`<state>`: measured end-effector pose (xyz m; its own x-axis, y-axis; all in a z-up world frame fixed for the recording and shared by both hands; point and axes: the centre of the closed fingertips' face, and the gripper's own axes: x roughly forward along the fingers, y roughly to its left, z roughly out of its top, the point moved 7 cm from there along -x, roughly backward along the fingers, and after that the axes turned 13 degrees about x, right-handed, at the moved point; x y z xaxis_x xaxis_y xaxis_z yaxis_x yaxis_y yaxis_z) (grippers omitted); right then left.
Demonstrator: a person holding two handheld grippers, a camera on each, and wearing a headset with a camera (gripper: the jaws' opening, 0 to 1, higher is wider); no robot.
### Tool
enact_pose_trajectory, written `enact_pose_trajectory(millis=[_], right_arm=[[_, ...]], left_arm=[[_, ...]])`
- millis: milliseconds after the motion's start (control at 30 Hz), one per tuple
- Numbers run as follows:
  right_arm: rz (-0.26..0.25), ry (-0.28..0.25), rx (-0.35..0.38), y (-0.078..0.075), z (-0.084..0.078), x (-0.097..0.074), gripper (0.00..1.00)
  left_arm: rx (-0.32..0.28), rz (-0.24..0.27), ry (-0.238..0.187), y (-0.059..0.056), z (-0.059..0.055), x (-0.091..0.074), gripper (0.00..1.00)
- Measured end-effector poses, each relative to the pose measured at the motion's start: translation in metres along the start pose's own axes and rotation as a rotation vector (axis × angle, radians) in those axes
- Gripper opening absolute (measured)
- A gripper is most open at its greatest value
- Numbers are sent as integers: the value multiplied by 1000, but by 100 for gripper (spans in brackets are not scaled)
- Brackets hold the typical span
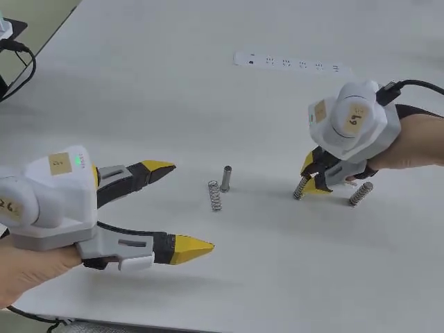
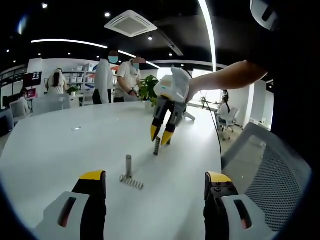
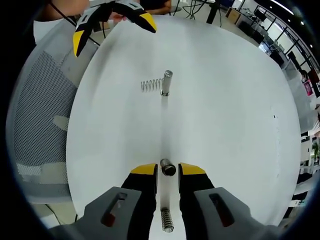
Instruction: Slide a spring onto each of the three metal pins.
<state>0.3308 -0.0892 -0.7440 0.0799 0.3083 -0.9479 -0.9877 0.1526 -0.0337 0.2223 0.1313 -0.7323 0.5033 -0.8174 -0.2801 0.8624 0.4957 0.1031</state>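
A bare metal pin (image 1: 226,178) (image 2: 128,165) (image 3: 166,82) stands upright mid-table, and a loose spring (image 1: 215,195) (image 2: 132,182) (image 3: 151,85) lies on the table beside it. My left gripper (image 1: 177,207) (image 2: 155,176) is open wide, a short way from them and pointing at them. Further right stand two pins that carry springs, one (image 1: 300,187) (image 2: 157,146) (image 3: 168,167) between the tips of my right gripper (image 1: 316,177) (image 3: 168,170), the other (image 1: 361,194) (image 3: 166,219) under its body. The right jaws stand narrowly apart astride the pin's top.
A white power strip (image 1: 286,62) lies at the table's far side and a black cable (image 1: 21,62) at the far left corner. A mesh chair (image 2: 270,175) stands by the table edge. Several people stand beyond the table's far end.
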Motion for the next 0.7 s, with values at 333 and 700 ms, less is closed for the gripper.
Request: enact_pose_trajectory(millis=[333, 700], right_arm=[[-22, -63, 39, -6, 0, -8, 20], [11, -297, 184, 1, -3, -24, 31]], left_arm=[[-3, 5, -7, 2, 3, 0, 77], [-28, 19, -30, 6, 8, -1, 79]])
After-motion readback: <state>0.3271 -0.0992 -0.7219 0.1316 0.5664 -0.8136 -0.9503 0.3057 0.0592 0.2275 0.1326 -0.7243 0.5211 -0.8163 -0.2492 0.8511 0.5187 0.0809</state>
